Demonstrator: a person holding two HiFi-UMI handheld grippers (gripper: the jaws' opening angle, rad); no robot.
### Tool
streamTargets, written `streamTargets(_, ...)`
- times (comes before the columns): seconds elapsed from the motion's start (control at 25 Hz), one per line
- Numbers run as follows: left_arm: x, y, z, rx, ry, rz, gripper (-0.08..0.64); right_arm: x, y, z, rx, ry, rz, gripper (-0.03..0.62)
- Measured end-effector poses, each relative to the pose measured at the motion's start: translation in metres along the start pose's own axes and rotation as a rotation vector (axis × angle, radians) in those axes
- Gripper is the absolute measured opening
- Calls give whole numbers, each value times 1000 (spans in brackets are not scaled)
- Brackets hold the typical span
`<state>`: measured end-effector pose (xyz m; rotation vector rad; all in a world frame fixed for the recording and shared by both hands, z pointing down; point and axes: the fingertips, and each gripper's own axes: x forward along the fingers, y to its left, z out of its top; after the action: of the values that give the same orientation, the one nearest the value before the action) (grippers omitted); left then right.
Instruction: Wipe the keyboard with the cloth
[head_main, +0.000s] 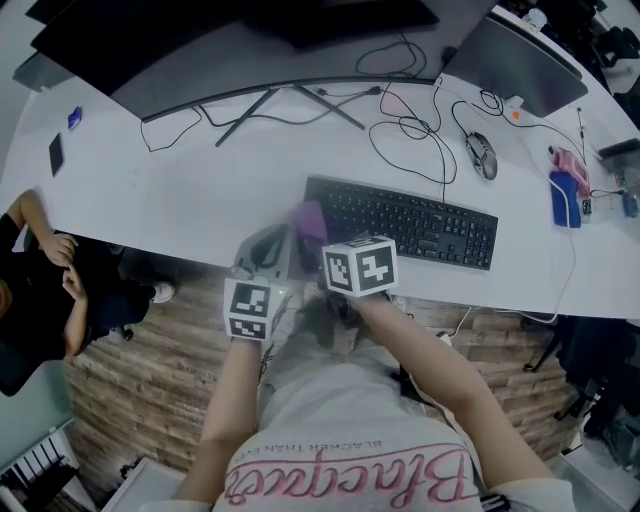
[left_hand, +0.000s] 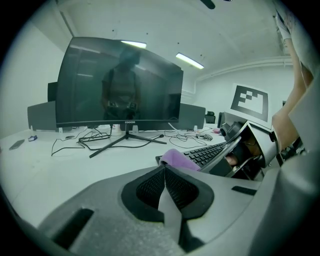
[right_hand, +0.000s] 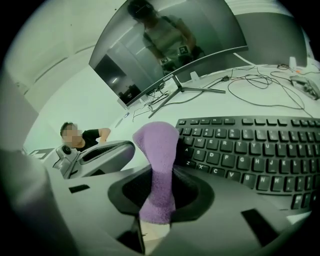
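Note:
The black keyboard (head_main: 410, 223) (right_hand: 250, 152) (left_hand: 206, 152) lies on the white desk (head_main: 200, 190), near its front edge. My right gripper (head_main: 308, 232) (right_hand: 158, 200) is shut on a purple cloth (right_hand: 158, 155) (head_main: 307, 220). The cloth sticks out past the jaws and hangs at the keyboard's left end. My left gripper (head_main: 264, 252) (left_hand: 165, 186) hovers just left of it with its jaws shut and nothing between them. In the left gripper view the cloth (left_hand: 177, 159) shows beyond the jaws, with the right gripper (left_hand: 245, 150) beside it.
A curved monitor (head_main: 230, 40) on a splayed stand is behind the keyboard, with loose cables (head_main: 410, 130) and a mouse (head_main: 481, 155) to the right. A blue bottle (head_main: 565, 198) stands at the far right, a phone (head_main: 56, 153) at the far left. A seated person (head_main: 40, 290) is beside the desk.

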<state>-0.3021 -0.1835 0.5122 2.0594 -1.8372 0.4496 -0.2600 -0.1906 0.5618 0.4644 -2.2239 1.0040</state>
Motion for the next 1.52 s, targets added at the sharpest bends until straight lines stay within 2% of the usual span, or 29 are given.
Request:
streamTargets(0.16,5,-9,-1,1,11,-11,8,-6,-5,-2,-3,0,-10,90)
streamTargets(0.32,12,-23,-4,-7,28,-37,8,-14,-16,-5,36,-10,-12,91)
streamTargets(0.48,22,-40,-5,23,48,-80,8,-26,-29,-8,62,-21,-20,90)
streamTargets(0.68,32,-55,5,42,47,-96,8,-40,-44,-12,59,-27,-38,91)
streamTargets(0.88,39,-76,10,39,42,-105,8,-55,-59,-16,48,-36,-85,91)
streamTargets(1.36,55,-127,14,20,91,-116,8,-95,-98,-27,33,-39,-182,91)
streamTargets(1.52,60,-144,20,-8,91,-127,8,-108,-111,-30,25,-35,-212,90)
